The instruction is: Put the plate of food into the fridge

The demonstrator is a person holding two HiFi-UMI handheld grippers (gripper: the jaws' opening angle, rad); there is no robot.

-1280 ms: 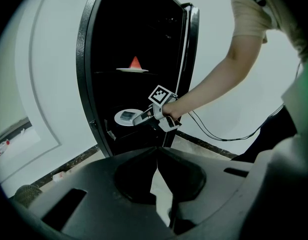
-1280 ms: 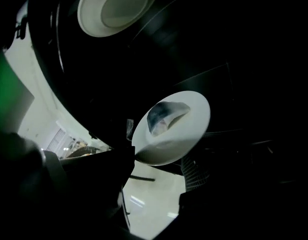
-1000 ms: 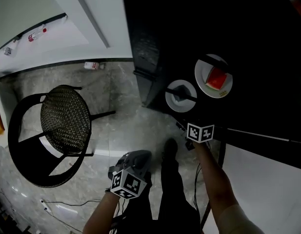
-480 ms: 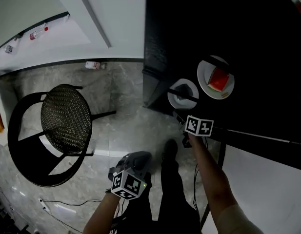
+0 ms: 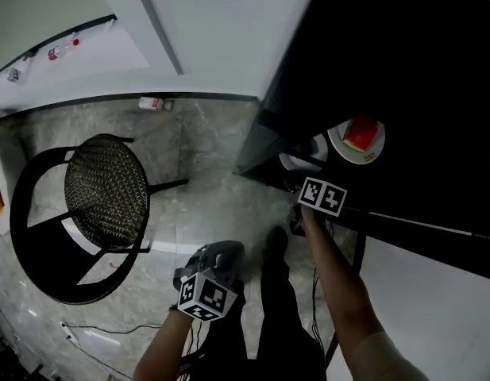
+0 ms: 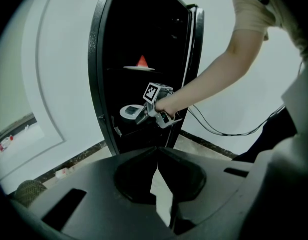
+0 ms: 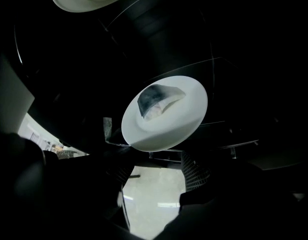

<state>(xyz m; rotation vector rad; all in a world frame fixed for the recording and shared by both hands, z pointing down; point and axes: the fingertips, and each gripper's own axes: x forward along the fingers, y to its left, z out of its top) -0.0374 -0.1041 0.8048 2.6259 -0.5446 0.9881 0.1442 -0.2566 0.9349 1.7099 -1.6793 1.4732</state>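
My right tongs (image 6: 142,118) reach into the open fridge (image 6: 144,29), with my hand (image 6: 166,104) just behind them. Their two halves stand apart. Through the gap I see pale floor (image 7: 154,194), and nothing sits between the pads.

The plate of food (image 7: 181,121) lies just past the tips, inside the fridge. It is a white plate with a grey-and-white lump (image 7: 156,99) towards one side. It is too dark there to tell whether the tips touch its rim.

Higher up in the fridge is a second plate (image 5: 352,154) carrying a red wedge (image 5: 361,132). In the right gripper view its pale underside shows at the top edge.

My left tongs (image 6: 156,153) are closed tight on nothing. I hold them low and well back from the fridge, pointed towards it. In the head view they hang down by my legs.

Off to my left a black chair (image 5: 106,193) with a woven seat stands on the marbled floor, well apart from the fridge. A small bottle (image 5: 151,103) lies at the foot of the wall. A thin cable (image 6: 218,128) loops along the white wall behind my right arm.
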